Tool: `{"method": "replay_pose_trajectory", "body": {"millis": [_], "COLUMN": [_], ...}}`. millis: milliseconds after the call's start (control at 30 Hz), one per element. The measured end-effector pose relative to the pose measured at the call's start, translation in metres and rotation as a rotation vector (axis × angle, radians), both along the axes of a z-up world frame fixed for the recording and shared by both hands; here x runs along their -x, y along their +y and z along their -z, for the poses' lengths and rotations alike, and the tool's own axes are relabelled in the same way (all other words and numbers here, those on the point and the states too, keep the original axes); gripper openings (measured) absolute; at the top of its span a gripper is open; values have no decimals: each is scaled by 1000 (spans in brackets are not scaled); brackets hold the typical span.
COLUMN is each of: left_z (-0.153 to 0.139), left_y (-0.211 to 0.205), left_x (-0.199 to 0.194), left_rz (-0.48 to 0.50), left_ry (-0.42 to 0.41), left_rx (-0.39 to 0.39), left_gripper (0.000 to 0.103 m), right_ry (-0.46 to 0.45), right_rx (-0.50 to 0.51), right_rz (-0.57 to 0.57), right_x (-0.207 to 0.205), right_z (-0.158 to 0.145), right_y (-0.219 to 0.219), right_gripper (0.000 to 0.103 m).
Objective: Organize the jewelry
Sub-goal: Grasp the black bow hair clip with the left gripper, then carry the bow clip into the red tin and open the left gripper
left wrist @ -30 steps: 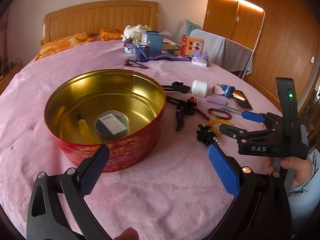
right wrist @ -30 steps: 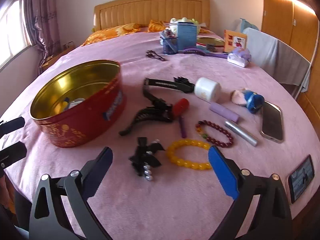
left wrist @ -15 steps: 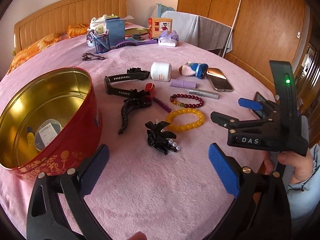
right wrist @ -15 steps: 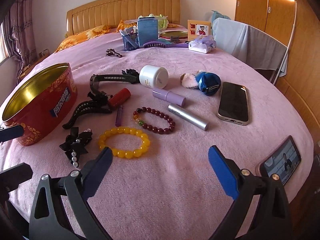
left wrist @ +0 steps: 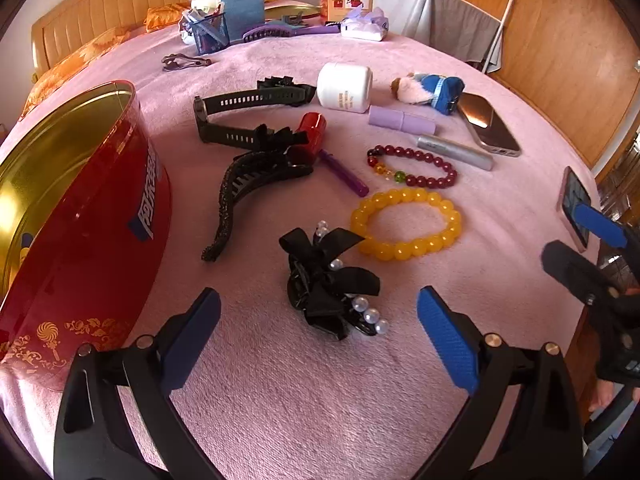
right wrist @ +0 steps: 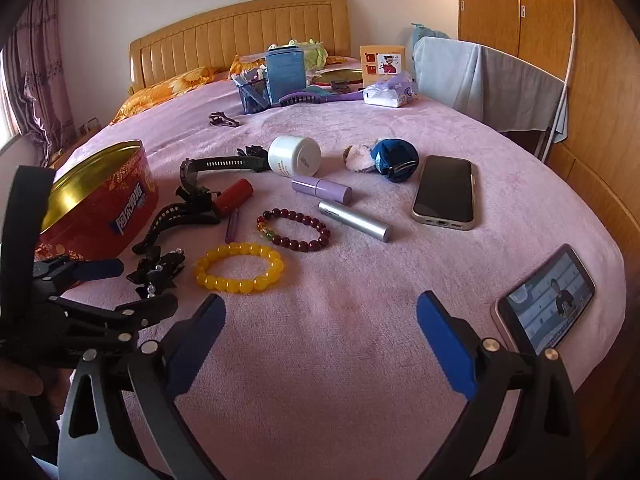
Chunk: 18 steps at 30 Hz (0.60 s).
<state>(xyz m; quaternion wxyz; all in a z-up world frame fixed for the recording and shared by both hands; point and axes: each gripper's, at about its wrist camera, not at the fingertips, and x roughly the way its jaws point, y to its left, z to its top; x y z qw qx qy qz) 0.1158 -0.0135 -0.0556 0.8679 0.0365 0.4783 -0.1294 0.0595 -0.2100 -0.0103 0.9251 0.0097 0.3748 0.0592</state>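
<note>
Squarely between spread left fingers: black bow clip.

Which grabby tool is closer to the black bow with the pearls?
Left. The left tool sits open right around the black bow. The right tool is open too, off to the bow's right, past the yellow bracelet.

left gripper spread wide, empty | black bow clip between fingers | yellow bracelet beyond | red tin left

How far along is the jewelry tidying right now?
Barely started. Both the left gripper and the right gripper are open and empty. The yellow bead bracelet, dark red bead bracelet and black bow hair clip all lie outside the red round tin.
</note>
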Motion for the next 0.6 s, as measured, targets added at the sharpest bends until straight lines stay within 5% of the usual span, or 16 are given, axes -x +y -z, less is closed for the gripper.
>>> {"method": "replay_pose_trajectory", "body": {"millis": [100, 167, 333, 600], "left_z": [6, 5, -14, -68], "left_y": [-2, -1, 18, 86], "left_x": [-8, -9, 3, 25], "left_rz": [-12, -11, -22, -100], "left_ry": [40, 37, -11, -134], "left_rx": [-30, -23, 87, 135], "left_gripper": [37, 28, 28, 28], "right_ry": [-9, -14, -23, -44], "right_rx": [-3, 2, 1, 17], "right_rz": [-3, -7, -19, -138], "right_x": [6, 9, 13, 7], "right_z": [-4, -7, -13, -28], "right_y": [-1, 1, 9, 65], "right_gripper": [97, 97, 97, 97]}}
